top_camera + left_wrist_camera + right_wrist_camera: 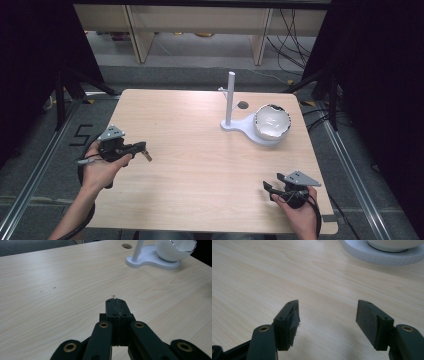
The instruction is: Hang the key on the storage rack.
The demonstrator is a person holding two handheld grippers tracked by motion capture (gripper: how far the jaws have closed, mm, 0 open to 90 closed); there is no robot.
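So the left gripper [145, 152] sits over the left side of the wooden table [200, 165], jaws pressed flat together with nothing between them; you can see the two pads meeting in the left gripper view [116, 306]. The right gripper [267, 186] is down near the front right corner, jaws standing wide apart and empty, just bare table between the pads [327, 322]. Nearest thing to either one is the white bowl [272, 121], which rests on the round end of a white stand [239, 126] toward the far right of the table, well apart from both grippers. An upright white post [230, 97] rises from the stand's other end, just left of the bowl.
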